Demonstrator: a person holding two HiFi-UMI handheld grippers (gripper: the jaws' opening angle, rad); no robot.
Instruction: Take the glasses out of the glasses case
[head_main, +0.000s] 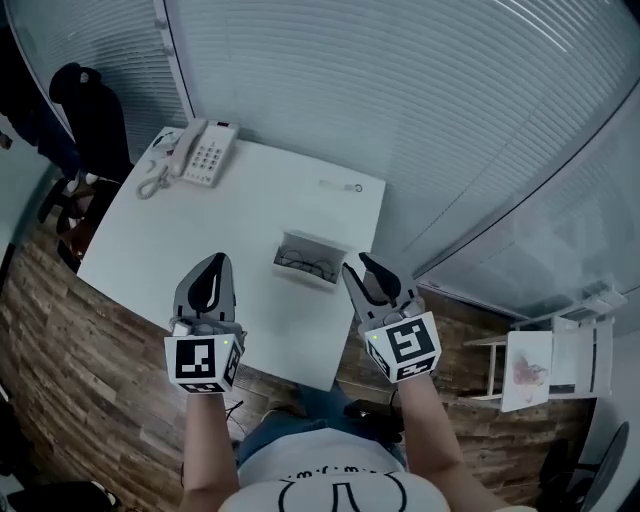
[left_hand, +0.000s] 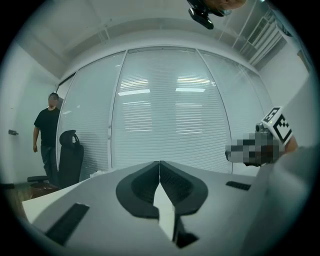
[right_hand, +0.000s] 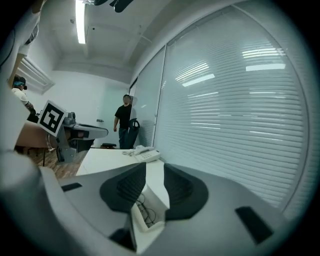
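Note:
An open white glasses case lies near the front right of the white table, with dark-rimmed glasses inside it. My right gripper hovers just right of the case, its jaws open. In the right gripper view the case and the glasses show in the gap beyond the open right gripper, and the pads do not touch them. My left gripper sits left of the case, apart from it. In the left gripper view the left gripper is shut with nothing in it.
A white desk phone with a coiled cord stands at the table's far left corner. A small pale item lies at the far right edge. A black office chair and a person are beyond the left end. A white chair stands at the right.

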